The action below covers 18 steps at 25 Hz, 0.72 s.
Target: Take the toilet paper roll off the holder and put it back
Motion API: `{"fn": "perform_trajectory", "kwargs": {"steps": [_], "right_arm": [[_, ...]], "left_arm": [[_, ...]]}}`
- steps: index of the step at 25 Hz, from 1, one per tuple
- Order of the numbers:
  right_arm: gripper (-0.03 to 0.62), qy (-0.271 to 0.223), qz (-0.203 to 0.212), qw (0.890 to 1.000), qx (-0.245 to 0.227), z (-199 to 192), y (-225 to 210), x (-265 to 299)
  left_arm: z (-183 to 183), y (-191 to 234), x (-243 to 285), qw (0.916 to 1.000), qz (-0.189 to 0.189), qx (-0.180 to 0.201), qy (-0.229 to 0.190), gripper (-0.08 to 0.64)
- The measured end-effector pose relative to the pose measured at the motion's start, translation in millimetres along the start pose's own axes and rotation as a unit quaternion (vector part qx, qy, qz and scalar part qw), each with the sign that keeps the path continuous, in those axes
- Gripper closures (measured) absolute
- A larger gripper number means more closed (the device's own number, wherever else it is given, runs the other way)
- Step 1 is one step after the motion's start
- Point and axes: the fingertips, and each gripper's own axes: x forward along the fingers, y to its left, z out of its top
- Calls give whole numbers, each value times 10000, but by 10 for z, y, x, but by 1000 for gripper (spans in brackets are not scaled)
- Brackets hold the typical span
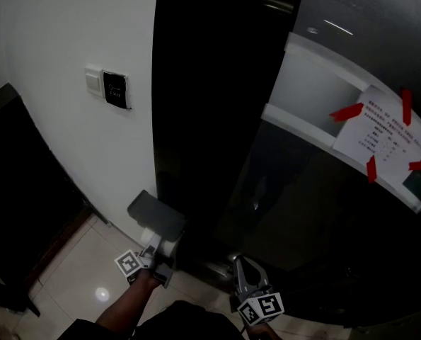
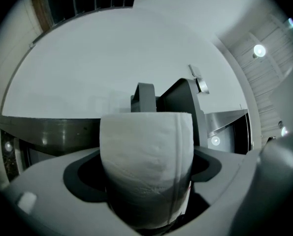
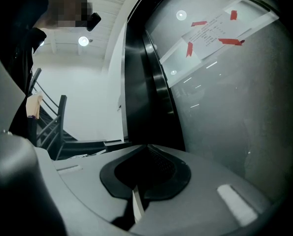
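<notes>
The white toilet paper roll (image 2: 146, 166) stands between the jaws of my left gripper (image 1: 156, 252), filling the gap, and the jaws are shut on its sides. Just behind and above it is the grey holder (image 2: 145, 98) with its flap cover (image 1: 156, 214), fixed low where the white wall meets the dark panel. In the head view the roll (image 1: 152, 238) shows just under the cover. My right gripper (image 1: 240, 266) hangs to the right of the holder, pointing up along the dark panel. Its jaws (image 3: 146, 150) are shut with nothing between them.
A dark wall switch panel (image 1: 116, 89) sits higher on the white wall. A dark glass panel carries a paper notice (image 1: 383, 137) held by red tape. Pale floor tiles (image 1: 79, 278) lie below. A stair railing (image 3: 51, 124) appears in the right gripper view.
</notes>
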Motion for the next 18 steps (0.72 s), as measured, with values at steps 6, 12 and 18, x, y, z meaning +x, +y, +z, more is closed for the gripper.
{"fn": "perform_trajectory", "kwargs": {"steps": [6,12,18], "right_arm": [[578,17,58,10000,-21,-28,79,52],[578,60,162,9998,-94,-11,206,139],[578,76,151,9998,-133,-7,221,143]], "left_arm": [[118,-8,-4,9999,-54,-90,60,91],[200,7,-25,9995,-76,-219,198,91],[342,18,-30,9998,-74,-130,142,91]]}}
